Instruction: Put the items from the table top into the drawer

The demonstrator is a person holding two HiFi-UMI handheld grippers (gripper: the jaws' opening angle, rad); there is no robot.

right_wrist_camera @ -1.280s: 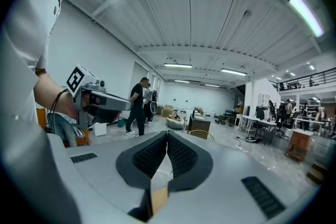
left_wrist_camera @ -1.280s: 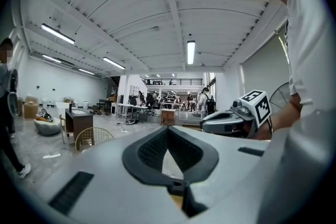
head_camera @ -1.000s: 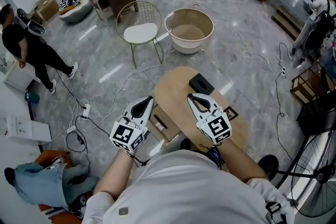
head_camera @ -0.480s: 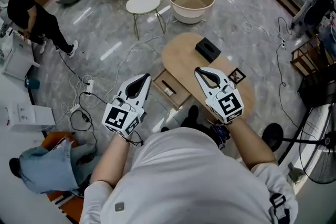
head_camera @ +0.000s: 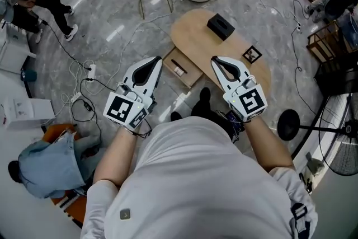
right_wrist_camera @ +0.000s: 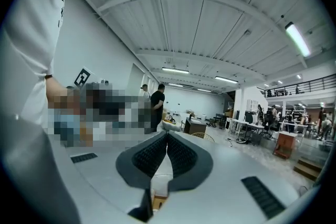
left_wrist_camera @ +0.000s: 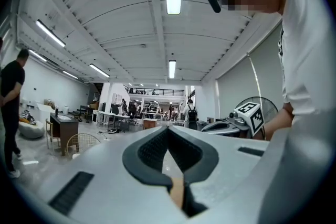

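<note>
Both sets of fingers are clenched on nothing: I hold the left gripper (head_camera: 153,62) and right gripper (head_camera: 217,61) level. Beyond the right fingertips the black box (head_camera: 220,26) sits on the wooden table (head_camera: 193,36). The open drawer (head_camera: 190,73) lies between the two tips.

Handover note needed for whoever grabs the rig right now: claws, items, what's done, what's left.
Left claw: shut, empty, above the floor beside the drawer.
Right claw: shut, empty, above the near end of the light wooden oval table.
Black rectangular box and small black-framed square card: both on the table top, apart from each other.
Light wooden drawer: open at the table's left side. A small dark object lies in it, too small to identify.
Done: drawer open, possibly one item stowed.
Left: box and card into the drawer.
</note>
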